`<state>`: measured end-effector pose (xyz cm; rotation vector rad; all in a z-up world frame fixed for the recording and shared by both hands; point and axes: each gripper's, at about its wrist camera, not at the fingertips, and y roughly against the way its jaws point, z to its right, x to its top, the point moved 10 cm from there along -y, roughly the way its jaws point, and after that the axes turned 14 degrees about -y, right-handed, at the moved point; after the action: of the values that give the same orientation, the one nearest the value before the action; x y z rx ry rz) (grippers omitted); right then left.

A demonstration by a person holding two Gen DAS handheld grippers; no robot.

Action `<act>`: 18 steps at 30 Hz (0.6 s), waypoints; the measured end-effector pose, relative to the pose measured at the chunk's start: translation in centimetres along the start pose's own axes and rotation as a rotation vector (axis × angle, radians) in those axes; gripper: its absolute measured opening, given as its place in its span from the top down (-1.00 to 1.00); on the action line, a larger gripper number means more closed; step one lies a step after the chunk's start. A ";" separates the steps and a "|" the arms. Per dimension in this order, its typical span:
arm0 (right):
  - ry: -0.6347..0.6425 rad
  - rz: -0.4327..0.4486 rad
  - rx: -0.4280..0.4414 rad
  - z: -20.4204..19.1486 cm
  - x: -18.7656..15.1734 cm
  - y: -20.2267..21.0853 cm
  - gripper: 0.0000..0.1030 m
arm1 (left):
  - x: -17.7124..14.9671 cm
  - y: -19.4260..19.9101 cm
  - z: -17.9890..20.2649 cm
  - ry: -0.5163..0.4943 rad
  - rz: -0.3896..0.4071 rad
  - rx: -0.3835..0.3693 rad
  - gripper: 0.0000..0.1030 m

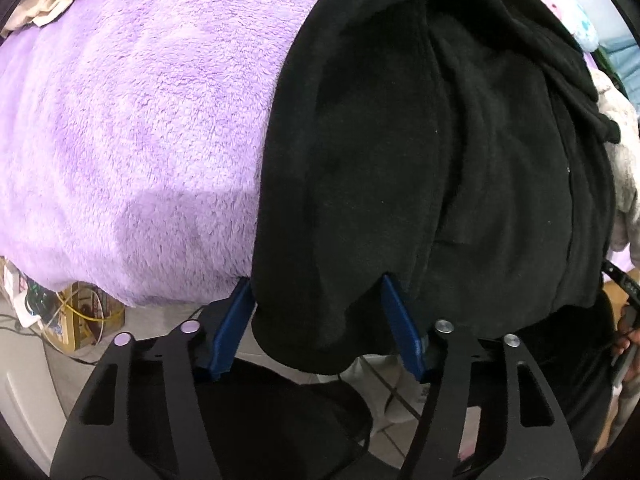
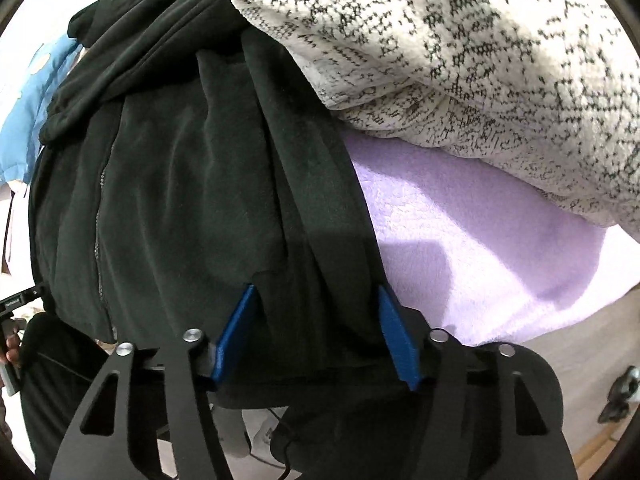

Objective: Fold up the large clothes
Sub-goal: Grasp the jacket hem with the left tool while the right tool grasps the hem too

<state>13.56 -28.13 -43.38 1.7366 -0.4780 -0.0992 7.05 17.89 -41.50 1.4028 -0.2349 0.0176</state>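
Observation:
A black fleece garment (image 1: 440,140) with a zipper (image 2: 98,240) lies spread on a fluffy purple blanket (image 1: 140,120), its hem hanging over the near edge. My left gripper (image 1: 316,280) points down at that hem, blue pads set wide apart with the left part of the hem between them, the cloth not pinched flat. My right gripper (image 2: 316,288) straddles the right part of the black garment (image 2: 160,180) the same way, with folds of fleece between its blue pads. The fingertips sink into the cloth, so the contact is hidden.
A white cloth speckled with black (image 2: 480,60) lies on the purple blanket (image 2: 460,232) right of the garment. A light blue item (image 2: 24,128) sits at the left. Cables and a yellow box (image 1: 80,320) are on the floor below the bed edge.

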 end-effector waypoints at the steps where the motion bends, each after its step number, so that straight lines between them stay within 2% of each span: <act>1: 0.001 0.001 -0.002 0.0 -0.1 0.0 -0.06 | -0.2 0.0 -0.2 0.001 -0.001 0.000 -0.13; 4: 0.014 -0.002 -0.014 -0.6 -0.4 0.2 0.12 | 0.0 0.0 0.2 0.005 0.004 0.006 -0.03; 7: 0.004 -0.005 -0.024 -0.8 -0.6 0.2 0.24 | 0.0 0.0 0.8 -0.018 0.003 0.017 0.17; 10: 0.011 0.000 -0.039 -1.0 -1.0 0.3 0.34 | 0.1 0.0 1.7 -0.052 -0.009 -0.004 0.52; 15: 0.026 0.005 -0.053 -1.7 -1.0 0.6 0.54 | 0.1 0.1 2.1 -0.063 -0.021 -0.015 0.66; 16: 0.028 0.007 -0.055 -1.8 -1.0 0.7 0.62 | 0.1 0.2 2.1 -0.066 -0.020 -0.012 0.68; 17: 0.038 0.013 -0.071 -1.8 -1.0 0.9 0.83 | 0.2 0.3 2.1 -0.066 -0.019 -0.007 0.69; 18: 0.052 0.019 -0.088 -1.7 -1.0 1.1 0.87 | 0.2 0.4 2.1 -0.063 -0.016 0.001 0.71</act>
<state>12.95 -26.34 -42.09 1.6441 -0.4457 -0.0607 6.88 15.88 -40.77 1.4078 -0.2761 -0.0398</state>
